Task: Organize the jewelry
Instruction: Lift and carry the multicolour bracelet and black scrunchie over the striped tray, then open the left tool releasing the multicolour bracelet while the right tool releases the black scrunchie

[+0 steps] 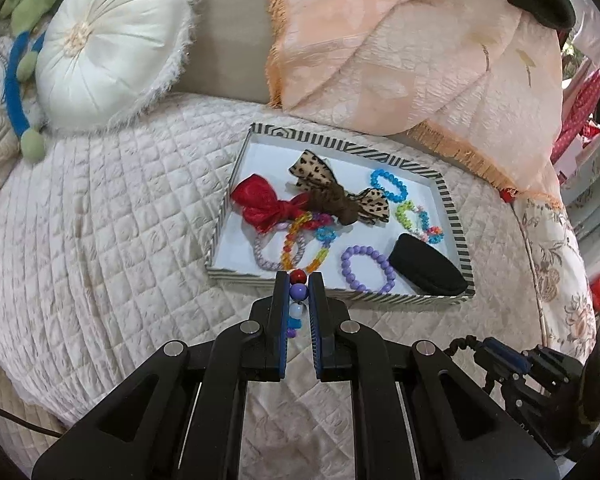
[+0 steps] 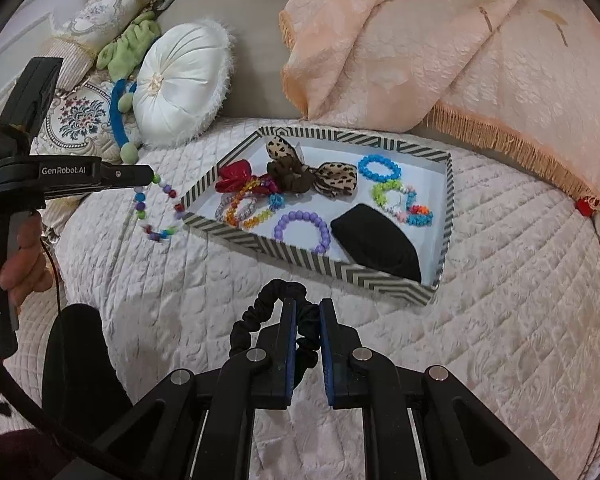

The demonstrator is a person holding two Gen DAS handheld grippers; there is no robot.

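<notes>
Biggest risk for us: the beaded bracelet dangles loose from the left gripper, pinched by a few beads, so a swing could snag the striped tray rim. Our right gripper grips a black scrunchie over the bed.

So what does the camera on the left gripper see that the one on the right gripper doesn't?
Only the left wrist view shows the left gripper from behind, shut on a multicoloured bead bracelet whose beads line up between its fingers.

Only the right wrist view shows the right gripper shut on a black scrunchie, the bracelet's whole loop dangling beside the tray, and the person's hand.

Both show the striped tray on the quilted bed, holding bows, bead bracelets and a black pouch, plus the round white cushion.
</notes>
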